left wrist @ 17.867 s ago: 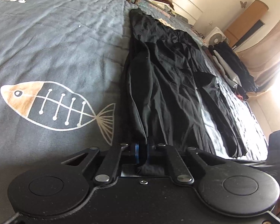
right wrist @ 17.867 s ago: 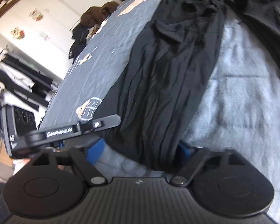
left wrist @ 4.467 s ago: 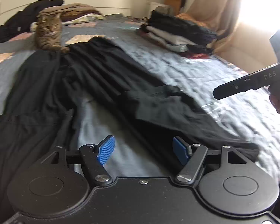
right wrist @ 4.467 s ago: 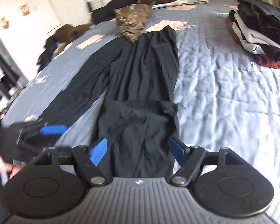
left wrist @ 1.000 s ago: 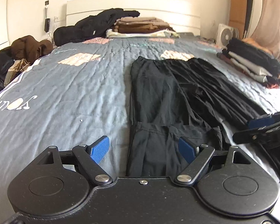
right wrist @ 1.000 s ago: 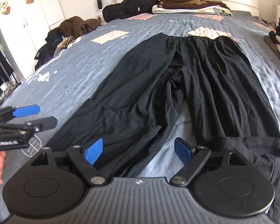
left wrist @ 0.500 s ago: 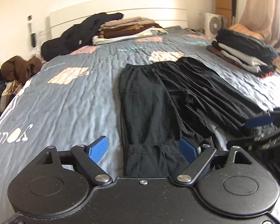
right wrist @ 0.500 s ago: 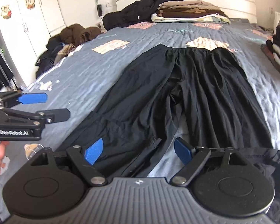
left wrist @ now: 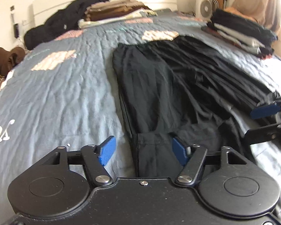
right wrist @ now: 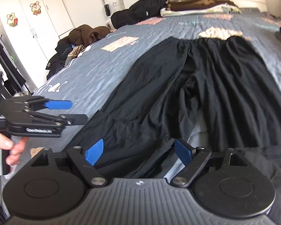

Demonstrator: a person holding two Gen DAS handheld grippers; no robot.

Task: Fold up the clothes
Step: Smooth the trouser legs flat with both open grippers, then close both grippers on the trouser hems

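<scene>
Two grippers wide open, holding nothing: left gripper (left wrist: 142, 150), right gripper (right wrist: 139, 151) | long black cloth trousers (right wrist: 206, 86) lie flat on grey-blue quilted bed (left wrist: 56, 93) | both moved lower toward leg ends since a second ago | next fold looks close

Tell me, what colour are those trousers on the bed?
Black trousers, clearest in the right wrist view.
</scene>
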